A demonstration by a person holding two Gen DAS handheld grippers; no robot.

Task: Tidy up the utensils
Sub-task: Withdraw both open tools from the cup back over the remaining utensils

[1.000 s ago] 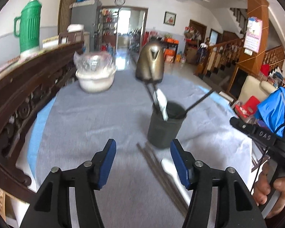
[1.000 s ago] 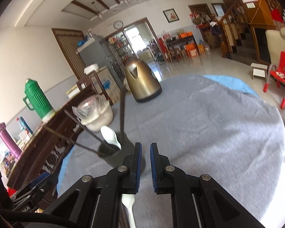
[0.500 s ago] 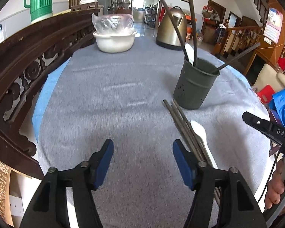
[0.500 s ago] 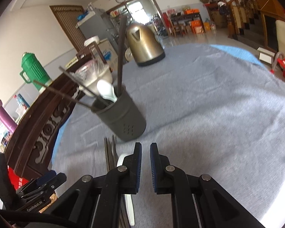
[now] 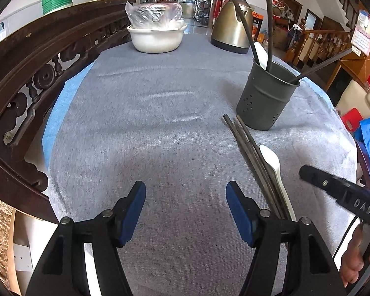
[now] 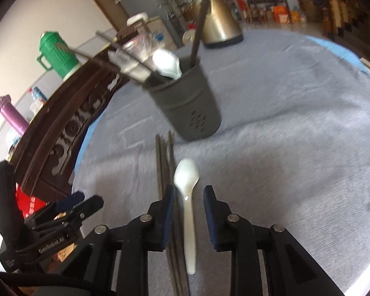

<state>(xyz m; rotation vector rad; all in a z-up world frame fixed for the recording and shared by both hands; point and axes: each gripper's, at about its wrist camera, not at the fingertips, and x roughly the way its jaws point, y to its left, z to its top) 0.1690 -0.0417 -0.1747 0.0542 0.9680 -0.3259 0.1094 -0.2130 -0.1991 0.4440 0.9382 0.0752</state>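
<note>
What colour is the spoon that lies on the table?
White. The spoon shows best in the right wrist view, beside the dark chopsticks.

Chopsticks (image 6: pixel 164 162) near ends hidden under right tongs (image 6: pixel 187 197); holder (image 6: pixel 185 103) blurred.

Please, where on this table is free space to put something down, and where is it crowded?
Free: the grey cloth between the carved wooden rail, the white bowl and the utensil cup. Also right of the cup in the right wrist view. Crowded: beside the cup, where chopsticks and a white spoon lie.
</note>
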